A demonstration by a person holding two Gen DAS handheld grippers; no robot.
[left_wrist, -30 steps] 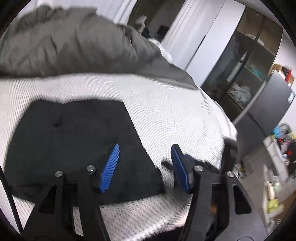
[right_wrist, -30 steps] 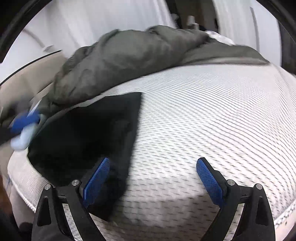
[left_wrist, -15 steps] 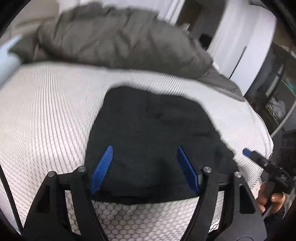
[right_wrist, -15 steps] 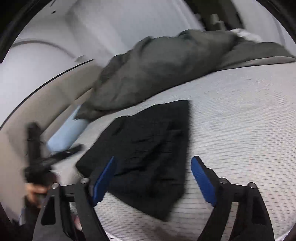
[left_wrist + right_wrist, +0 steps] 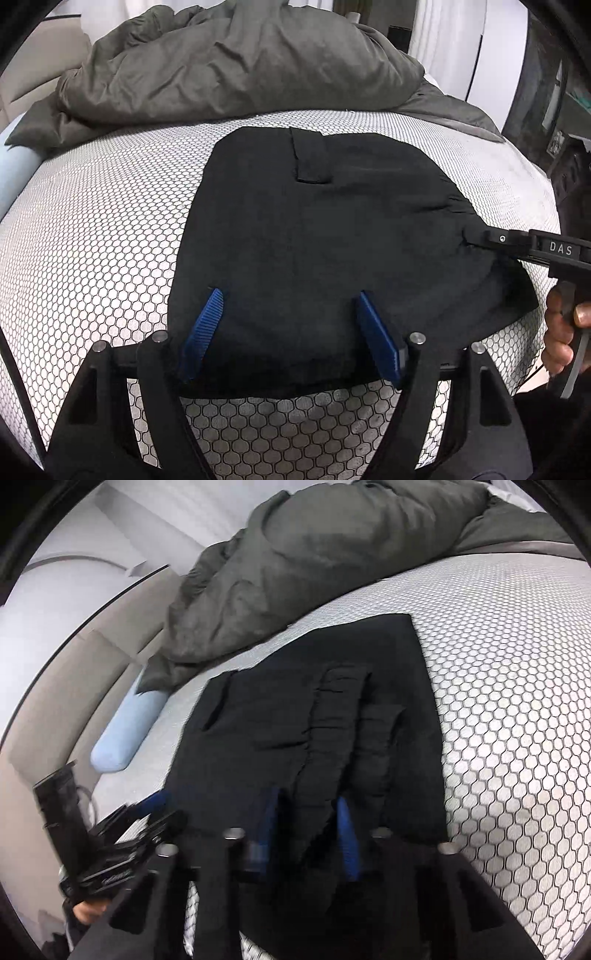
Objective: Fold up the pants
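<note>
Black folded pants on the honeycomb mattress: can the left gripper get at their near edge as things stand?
Probably yes. The left gripper hangs over the near edge of the black folded pants, jaws opening, with only bare white honeycomb-patterned mattress around. The right gripper is closing on a side edge, well clear.

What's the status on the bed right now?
Left gripper opening over black fabric pants, nothing pinched. Right gripper closing on bunched pants edge. Pants lie on white honeycomb-mesh mattress. Rumpled grey duvet behind, clear of work.
</note>
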